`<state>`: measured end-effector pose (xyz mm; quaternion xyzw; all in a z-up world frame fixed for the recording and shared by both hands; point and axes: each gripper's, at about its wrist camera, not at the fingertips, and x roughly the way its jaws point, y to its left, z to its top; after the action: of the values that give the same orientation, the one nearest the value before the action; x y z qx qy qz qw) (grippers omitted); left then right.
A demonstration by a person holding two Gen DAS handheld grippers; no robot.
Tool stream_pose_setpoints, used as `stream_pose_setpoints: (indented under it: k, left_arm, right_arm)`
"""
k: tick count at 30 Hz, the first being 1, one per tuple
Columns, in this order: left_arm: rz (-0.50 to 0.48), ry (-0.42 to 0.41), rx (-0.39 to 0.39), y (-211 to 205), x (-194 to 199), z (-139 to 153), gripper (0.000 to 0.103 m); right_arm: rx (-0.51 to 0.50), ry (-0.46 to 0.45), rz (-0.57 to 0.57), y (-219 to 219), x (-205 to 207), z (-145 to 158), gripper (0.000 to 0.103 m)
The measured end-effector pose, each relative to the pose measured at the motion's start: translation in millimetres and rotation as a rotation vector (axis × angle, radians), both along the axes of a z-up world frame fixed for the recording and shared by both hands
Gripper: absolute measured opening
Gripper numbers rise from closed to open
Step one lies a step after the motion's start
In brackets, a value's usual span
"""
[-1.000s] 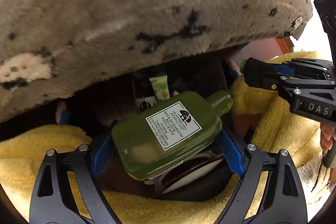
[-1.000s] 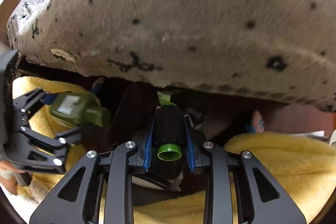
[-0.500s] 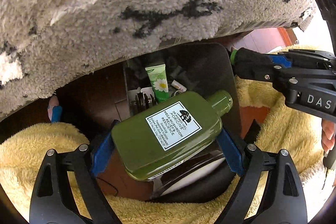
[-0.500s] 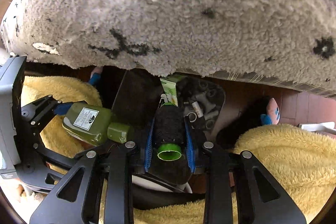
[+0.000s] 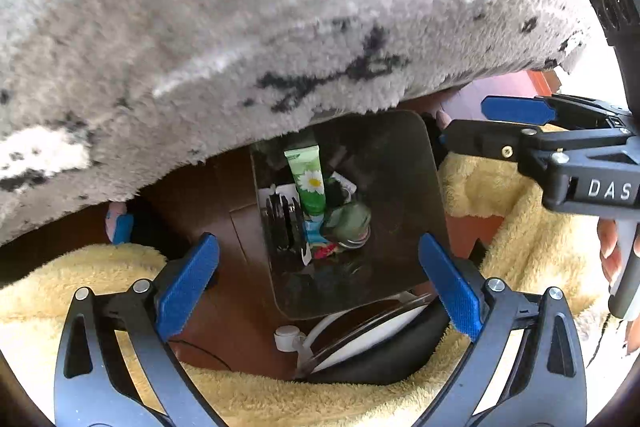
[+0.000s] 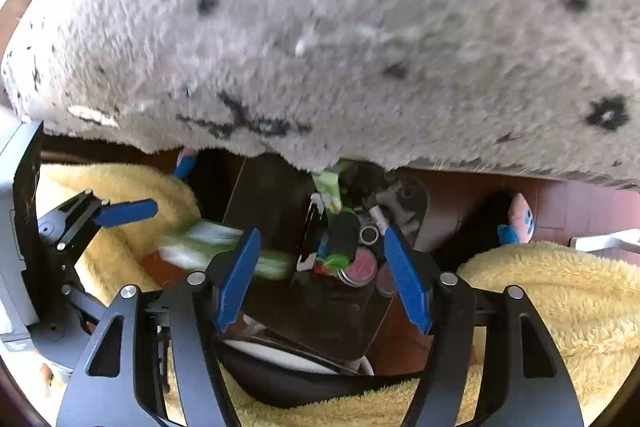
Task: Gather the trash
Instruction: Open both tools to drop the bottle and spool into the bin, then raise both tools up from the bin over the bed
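A dark trash bin point(image 5: 404, 195) stands on the floor below both grippers, also in the right wrist view point(image 6: 272, 203). It holds a green daisy tube point(image 5: 307, 181), a green bottle point(image 5: 347, 221) and other small items. My left gripper point(image 5: 318, 283) is open and empty above the bin. My right gripper point(image 6: 322, 275) is open and empty above it too. In the right wrist view a blurred green bottle point(image 6: 224, 247) is in the air by the bin's left edge. The black tube with a green cap point(image 6: 340, 243) lies in the bin.
A grey fluffy cushion with black marks point(image 5: 280, 19) overhangs the bin from above. A yellow fluffy blanket point(image 5: 56, 299) lies on both sides. A round black and white object point(image 5: 372, 343) sits at the bin's near side. A small pink and blue plush toy point(image 6: 518, 219) is at the right.
Both grippers have opened. The green bottle has left my left gripper and the black tube has left my right gripper; both dropped toward the bin.
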<state>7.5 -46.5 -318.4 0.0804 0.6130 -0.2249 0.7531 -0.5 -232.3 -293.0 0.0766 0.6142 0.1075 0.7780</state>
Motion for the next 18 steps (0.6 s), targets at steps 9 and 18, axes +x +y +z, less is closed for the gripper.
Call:
stream_pose_setpoints:
  k: [9, 18]
  left_arm:
    - [-0.001, -0.125, -0.010, 1, -7, 52, 0.095]
    - [0.007, -0.296, -0.010, 16, -9, 117, 0.095]
  right_arm:
    - [-0.014, -0.100, -0.017, -2, -3, 31, 0.072]
    - [-0.052, -0.251, -0.003, -13, -3, 73, 0.082]
